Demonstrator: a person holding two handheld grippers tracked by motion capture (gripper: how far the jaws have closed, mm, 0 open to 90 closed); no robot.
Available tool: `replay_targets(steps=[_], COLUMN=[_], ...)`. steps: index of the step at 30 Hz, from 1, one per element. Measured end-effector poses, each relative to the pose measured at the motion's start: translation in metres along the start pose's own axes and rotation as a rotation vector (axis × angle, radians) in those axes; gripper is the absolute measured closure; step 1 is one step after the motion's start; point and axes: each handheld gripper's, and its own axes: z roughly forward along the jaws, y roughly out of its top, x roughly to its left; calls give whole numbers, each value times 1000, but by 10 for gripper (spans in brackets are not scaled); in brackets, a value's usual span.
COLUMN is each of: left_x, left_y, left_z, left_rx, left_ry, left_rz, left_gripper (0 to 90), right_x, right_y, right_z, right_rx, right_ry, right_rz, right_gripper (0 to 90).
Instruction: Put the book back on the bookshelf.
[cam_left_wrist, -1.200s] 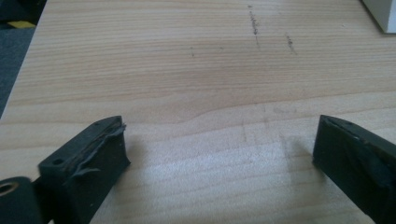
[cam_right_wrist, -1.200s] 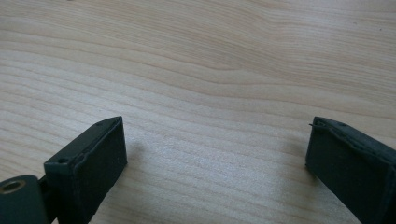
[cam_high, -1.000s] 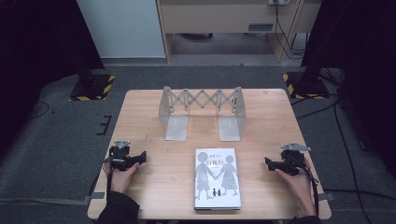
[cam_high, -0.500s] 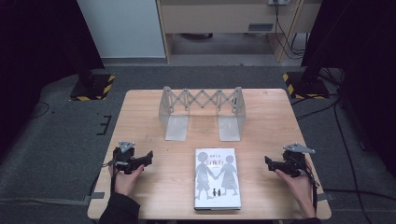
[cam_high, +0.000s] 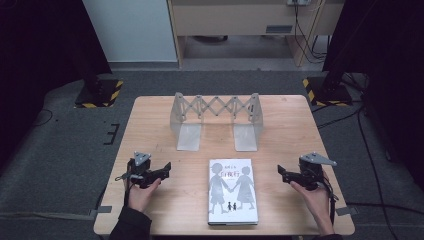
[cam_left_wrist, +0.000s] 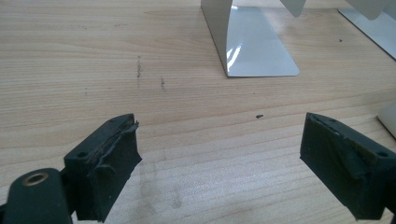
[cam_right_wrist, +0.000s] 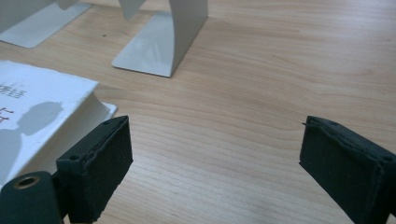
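A white book (cam_high: 233, 191) with two dark figures on its cover lies flat near the table's front edge. Behind it stands a grey metal expanding book rack (cam_high: 216, 107) with two foot plates. My left gripper (cam_high: 166, 170) hovers left of the book and points toward it. Its jaws have just been closing a little but stay open with nothing between them (cam_left_wrist: 219, 158); a foot plate (cam_left_wrist: 254, 51) lies ahead. My right gripper (cam_high: 281, 172) is held to the right of the book, open and empty (cam_right_wrist: 215, 158), with the book's corner (cam_right_wrist: 42, 116) by its left jaw.
The wooden table (cam_high: 150, 120) stands on grey carpet. The rack's other foot plate (cam_right_wrist: 154, 46) lies ahead of the right gripper. Black stands with yellow-striped bases (cam_high: 97, 92) flank the table's far corners, and cables run on the floor at the right.
My left gripper has shifted a little to the right, toward the book. The right gripper has risen slightly. The book and rack have not moved.
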Motion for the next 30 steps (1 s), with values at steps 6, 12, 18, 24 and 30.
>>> replay_targets(steps=[6, 12, 18, 24, 30], left_x=[-8, -23, -35, -47, -59], left_y=[1, 1, 1, 0, -2], left_z=[-3, -5, -9, -10, -8], left_rx=[-23, -43, -76, -94, -79], left_ry=[-28, -59, -95, -141, -180], left_rz=[2, 32, 47, 73, 94], left_gripper=[116, 124, 139, 147, 146], right_x=[14, 25, 32, 41, 49], right_y=[4, 7, 9, 8, 7], right_z=[-2, -2, 0, 3, 6], right_rx=[-19, -29, -41, -39, -36], right_ry=[41, 64, 84, 108, 133], right_rz=[-12, -22, -15, -21, -21], right_gripper=[105, 105, 111, 114, 117])
